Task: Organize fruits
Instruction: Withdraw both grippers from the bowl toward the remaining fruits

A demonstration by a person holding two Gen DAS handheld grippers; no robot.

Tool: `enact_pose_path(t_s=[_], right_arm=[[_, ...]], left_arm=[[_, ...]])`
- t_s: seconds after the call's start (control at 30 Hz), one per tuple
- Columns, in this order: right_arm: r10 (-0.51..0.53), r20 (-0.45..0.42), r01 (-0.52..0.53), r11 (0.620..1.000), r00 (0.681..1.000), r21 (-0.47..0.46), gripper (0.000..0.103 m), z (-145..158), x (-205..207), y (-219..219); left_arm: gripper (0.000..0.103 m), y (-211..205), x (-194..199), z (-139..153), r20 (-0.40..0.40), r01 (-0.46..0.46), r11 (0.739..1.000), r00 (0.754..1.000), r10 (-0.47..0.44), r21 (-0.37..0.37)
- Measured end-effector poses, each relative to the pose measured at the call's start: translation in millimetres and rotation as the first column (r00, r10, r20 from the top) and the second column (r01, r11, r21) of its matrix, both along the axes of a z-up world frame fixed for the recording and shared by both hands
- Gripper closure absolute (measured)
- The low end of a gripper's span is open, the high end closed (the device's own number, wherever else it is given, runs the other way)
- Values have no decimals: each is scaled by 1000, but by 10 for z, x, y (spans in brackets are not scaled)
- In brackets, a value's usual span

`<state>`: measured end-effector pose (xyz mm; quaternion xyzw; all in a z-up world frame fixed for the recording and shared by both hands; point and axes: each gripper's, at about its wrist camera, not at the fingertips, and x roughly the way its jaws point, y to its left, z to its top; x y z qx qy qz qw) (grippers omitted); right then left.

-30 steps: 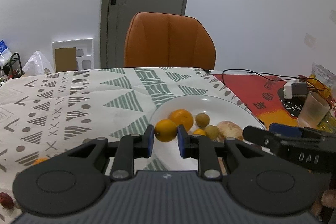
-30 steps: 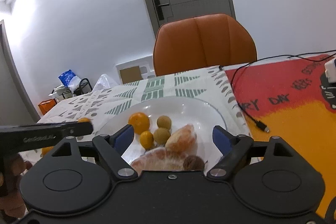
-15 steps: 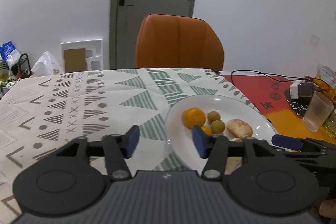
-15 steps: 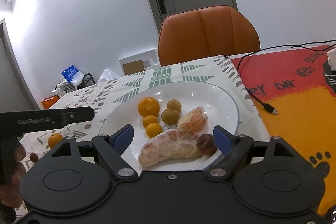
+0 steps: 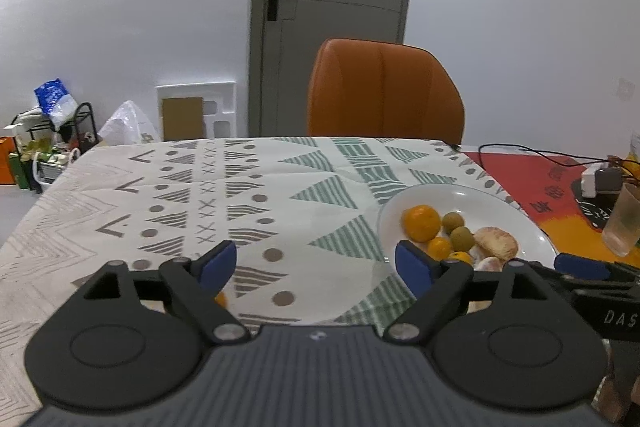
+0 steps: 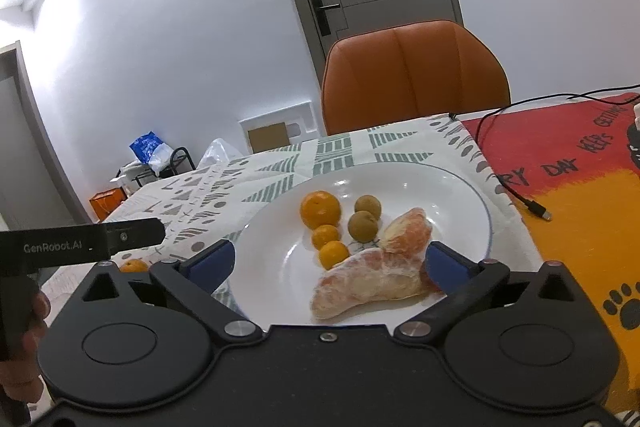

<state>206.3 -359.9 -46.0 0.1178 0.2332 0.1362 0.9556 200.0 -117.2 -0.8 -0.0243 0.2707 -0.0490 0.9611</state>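
White cotton tablecloth printed with grey and green triangles (image 5: 256,195) covers most of the table, and over at the right edge a red and orange mat with black lettering (image 6: 576,187) takes over, a black cable (image 6: 516,187) trailing across it. Behind the far edge stands an orange padded chair (image 5: 384,91). On to the round white ceramic plate (image 6: 456,195), sitting on the cloth near where it meets the mat: that is where the fruit is gathered. Biggest on it are two peeled pinkish citrus segments (image 6: 372,279) lying toward the near rim, touching each other. Next, a round orange mandarin (image 6: 320,209) toward the plate's left side, then two dull green-brown round fruits (image 6: 363,225) just beside it, and two small orange kumquats (image 6: 334,254) in front of the mandarin. One more small orange fruit (image 6: 134,265) lies off the plate on the cloth, near the left edge, half hidden behind the left gripper. The left gripper (image 5: 316,261), black with blue pads, hangs over bare cloth left of the plate; its jaws have just been opening and now stand wide with nothing between them. The right gripper (image 6: 330,261) is spread to its widest, having just opened further, its blue pads straddling the near part of the plate; whether the right pad touches the peeled segments I can't tell.
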Motion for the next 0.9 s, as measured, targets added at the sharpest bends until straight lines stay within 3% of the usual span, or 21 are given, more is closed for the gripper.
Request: enact_pose_path(t_s=[0.27,0.9], right_arm=[[15,5,-15,1000,1000,21,0,-15,-48,126],[118,15,-118,993,993,-10,0,50,-132,665]], left_arm=[[12,250,-119,28,4,-57,998,998,57,-9],[11,935,-451,90,32,-180,982,983,182,-56]])
